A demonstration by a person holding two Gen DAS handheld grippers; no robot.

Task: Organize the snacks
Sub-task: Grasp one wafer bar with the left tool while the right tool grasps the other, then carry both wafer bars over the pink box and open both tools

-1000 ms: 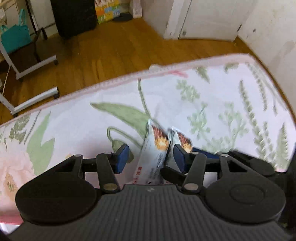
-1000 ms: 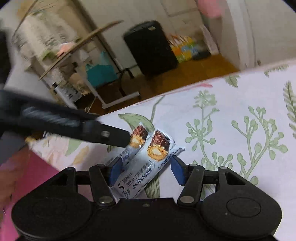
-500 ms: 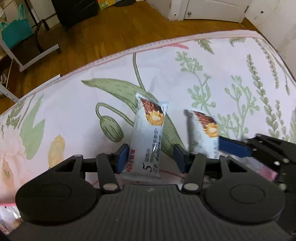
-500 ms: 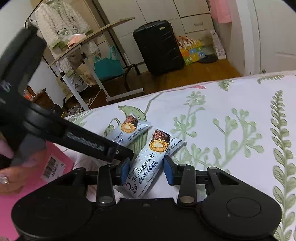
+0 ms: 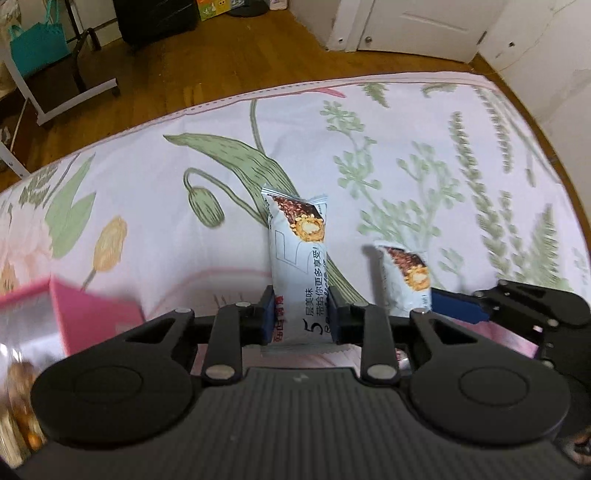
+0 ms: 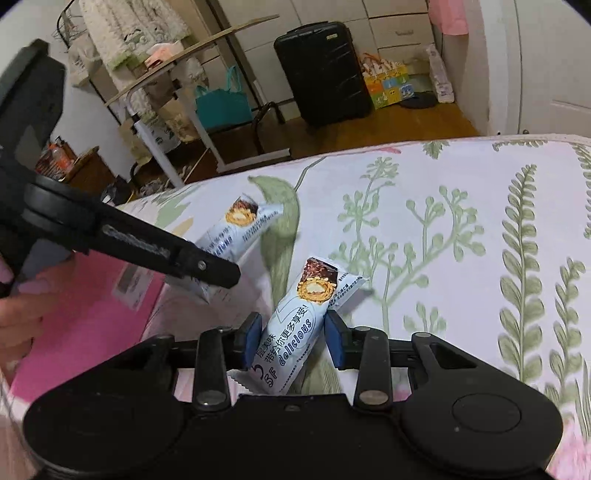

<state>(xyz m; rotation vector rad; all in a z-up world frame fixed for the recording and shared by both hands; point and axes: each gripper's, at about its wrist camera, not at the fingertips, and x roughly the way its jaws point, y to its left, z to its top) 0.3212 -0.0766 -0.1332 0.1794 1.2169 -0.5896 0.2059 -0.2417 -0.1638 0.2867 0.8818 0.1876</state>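
Note:
Two pale blue snack bars are held just above a floral bedspread (image 5: 406,147). My left gripper (image 5: 301,314) is closing its jaws, and its blue pads press both sides of one snack bar (image 5: 297,240) that stands up between them. My right gripper (image 6: 291,338) is shut on the second snack bar (image 6: 314,288). In the left wrist view that second bar (image 5: 406,273) hangs to the right, beside a finger (image 5: 458,308) of the right gripper. In the right wrist view the left gripper's finger (image 6: 166,254) crosses in front of the first bar (image 6: 240,221).
A pink box (image 5: 92,314) (image 6: 81,325) lies on the bed at the left, with a hand (image 6: 18,306) over it. Beyond the bed's edge are a wooden floor, a black suitcase (image 6: 321,70), a teal bag (image 6: 221,103), a rolling table frame and a white door (image 5: 424,26).
Both grippers have closed on the bars that lay between their jaws and lifted them off the bedspread. The pink box has come into the left wrist view.

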